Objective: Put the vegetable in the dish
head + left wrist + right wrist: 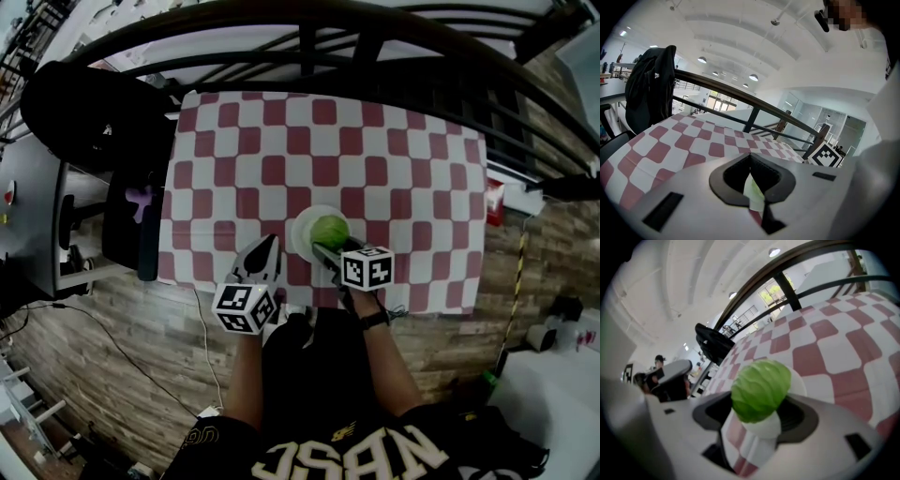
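Note:
A round green vegetable (329,229), a small cabbage, sits on the white dish (302,225) near the front middle of the red-and-white checked tablecloth (375,159). My right gripper (321,249) reaches to the dish from the near side. In the right gripper view the vegetable (761,389) rests on the dish (799,383) between the jaws of my right gripper (761,403), which stand open on either side and do not press it. My left gripper (270,246) hovers just left of the dish. In its own view my left gripper (750,157) has its tips together and holds nothing.
A black jacket (94,112) hangs over a chair at the table's left side, with a purple item (141,200) below it. A dark railing (375,37) runs along the far edge. A red item (494,202) lies off the cloth's right edge. The floor is wood plank.

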A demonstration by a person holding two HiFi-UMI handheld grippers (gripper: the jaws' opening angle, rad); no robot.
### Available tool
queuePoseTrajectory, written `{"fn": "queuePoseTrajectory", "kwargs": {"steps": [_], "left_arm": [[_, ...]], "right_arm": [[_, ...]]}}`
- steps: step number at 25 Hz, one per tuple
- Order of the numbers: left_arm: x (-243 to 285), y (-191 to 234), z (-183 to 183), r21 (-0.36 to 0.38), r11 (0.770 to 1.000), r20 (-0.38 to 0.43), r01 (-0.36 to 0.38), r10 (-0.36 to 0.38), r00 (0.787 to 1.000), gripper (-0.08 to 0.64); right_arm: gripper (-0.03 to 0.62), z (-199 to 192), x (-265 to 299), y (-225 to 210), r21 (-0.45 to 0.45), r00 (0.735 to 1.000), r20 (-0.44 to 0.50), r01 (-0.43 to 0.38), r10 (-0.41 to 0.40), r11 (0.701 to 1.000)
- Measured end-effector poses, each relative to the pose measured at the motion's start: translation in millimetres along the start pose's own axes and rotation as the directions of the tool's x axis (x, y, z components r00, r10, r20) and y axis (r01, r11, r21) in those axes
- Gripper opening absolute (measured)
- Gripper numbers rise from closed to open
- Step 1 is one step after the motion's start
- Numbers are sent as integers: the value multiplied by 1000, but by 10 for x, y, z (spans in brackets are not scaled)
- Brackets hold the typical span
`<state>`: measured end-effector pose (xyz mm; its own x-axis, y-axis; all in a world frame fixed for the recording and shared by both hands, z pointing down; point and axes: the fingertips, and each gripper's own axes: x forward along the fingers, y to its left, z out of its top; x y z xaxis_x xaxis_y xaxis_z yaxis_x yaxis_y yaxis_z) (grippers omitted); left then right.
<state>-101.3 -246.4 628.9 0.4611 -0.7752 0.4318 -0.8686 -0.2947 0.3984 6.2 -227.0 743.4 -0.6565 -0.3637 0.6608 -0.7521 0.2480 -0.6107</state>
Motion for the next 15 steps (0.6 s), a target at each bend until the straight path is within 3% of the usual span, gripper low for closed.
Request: {"fn": "queuePoseTrajectory", "kwargs": {"steps": [10, 15], "left_arm": [[-12, -58, 0, 12, 1000, -9, 12, -12, 1000, 20], [15, -67, -15, 10, 1000, -14, 21, -21, 1000, 20]], "right_arm": [[296, -73, -169, -120, -40, 994, -37, 106, -107, 994], [368, -55, -246, -247, -57, 984, -22, 178, -179, 982]]}}
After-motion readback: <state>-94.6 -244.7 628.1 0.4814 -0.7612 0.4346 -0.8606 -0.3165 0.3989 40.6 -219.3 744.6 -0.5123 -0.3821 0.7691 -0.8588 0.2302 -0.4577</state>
